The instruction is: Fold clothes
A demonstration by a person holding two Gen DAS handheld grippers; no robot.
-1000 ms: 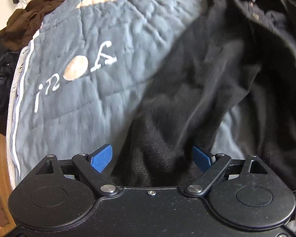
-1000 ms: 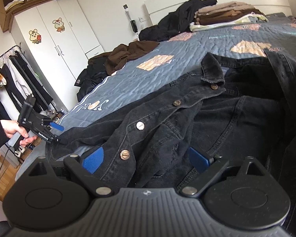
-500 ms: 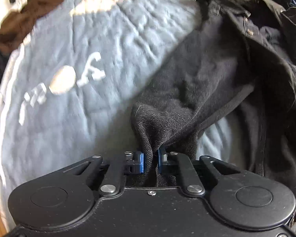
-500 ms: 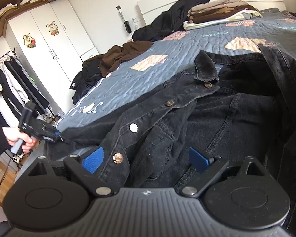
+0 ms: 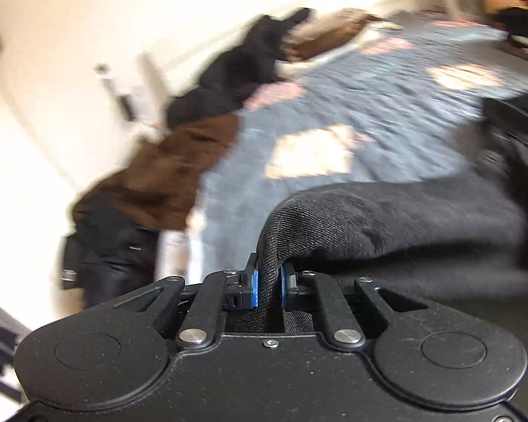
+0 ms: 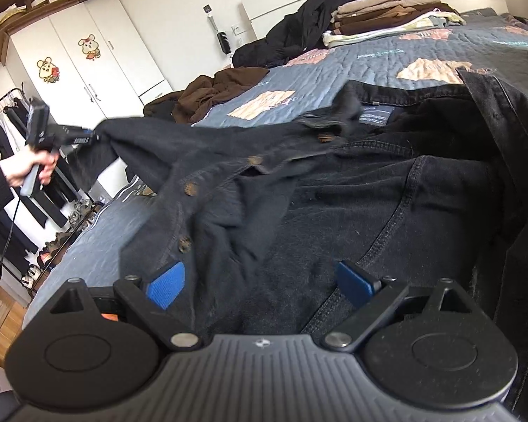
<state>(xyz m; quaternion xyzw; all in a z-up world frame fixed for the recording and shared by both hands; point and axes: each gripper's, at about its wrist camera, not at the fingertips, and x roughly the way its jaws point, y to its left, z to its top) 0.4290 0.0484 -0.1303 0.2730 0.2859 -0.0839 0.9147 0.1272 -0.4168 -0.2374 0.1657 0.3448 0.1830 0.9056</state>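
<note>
While the left-wrist view is smeared with blur, the left tool (image 5: 268, 286) reads clearly at lower centre: its blue pads (image 5: 254, 286) are pressed together on a fold of the black denim jacket sleeve (image 5: 387, 225), having just closed on it within the last second. From the clamp, the sleeve arcs up and runs off toward the right edge of that frame. In the right-wrist view the same left tool (image 6: 84, 137) sits at mid left, gripped by the person's hand (image 6: 31, 170), with the sleeve end (image 6: 133, 140) pulled clear of the bed and stretched toward the body of the black denim jacket (image 6: 387, 211), which fills the centre and right of the frame, lying open on the grey-blue quilted bedspread (image 6: 352, 66); its metal buttons (image 6: 190, 188) run diagonally down the front edge. The right tool (image 6: 260, 283) is at lower centre, its blue pads (image 6: 167, 283) standing wide apart, jacket cloth lying between them and not pinched. A heap of brown clothing (image 6: 214, 88) lies upper centre-left on the bed; a folded stack of brown and beige garments (image 6: 387, 14) sits at upper right by the headboard.
</note>
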